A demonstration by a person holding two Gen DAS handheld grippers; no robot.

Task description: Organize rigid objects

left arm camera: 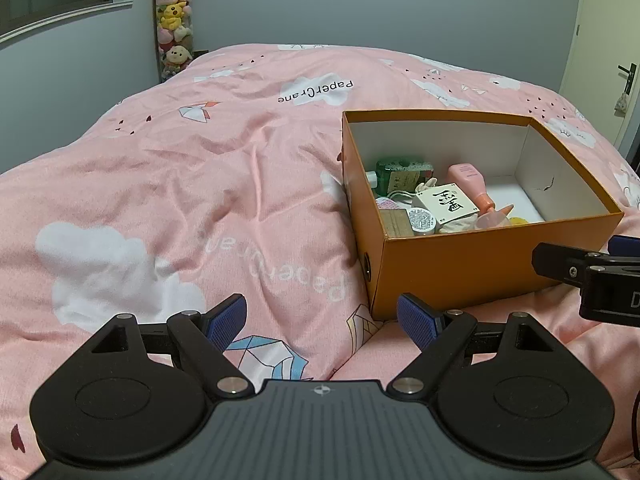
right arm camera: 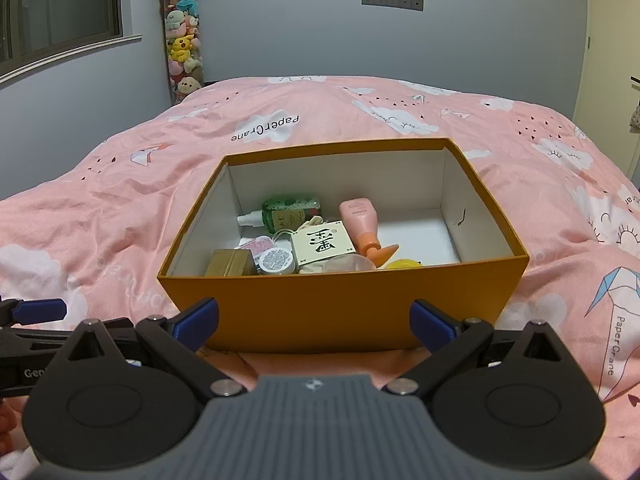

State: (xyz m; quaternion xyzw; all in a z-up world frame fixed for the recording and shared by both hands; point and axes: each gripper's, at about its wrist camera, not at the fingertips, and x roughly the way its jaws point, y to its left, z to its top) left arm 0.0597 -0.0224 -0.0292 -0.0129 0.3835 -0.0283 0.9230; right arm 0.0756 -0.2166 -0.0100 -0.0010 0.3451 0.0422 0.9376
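Looks pretty much wrapped up — the open orange cardboard box (right arm camera: 340, 308) on the pink printed duvet (left arm camera: 160, 184) already holds the green spray bottle (right arm camera: 290, 210), pink tube (right arm camera: 360, 220), small card with black calligraphy (right arm camera: 322, 245) and other bits, all in its left half. Nothing loose shows on the duvet around the box. The left gripper (left arm camera: 322, 322) and right gripper (right arm camera: 314, 322) hover just in front of the box — both spread wide, holding nothing.

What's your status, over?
Both grippers, left and right, open and empty. Items sit in orange box on bed. Nothing in the way.
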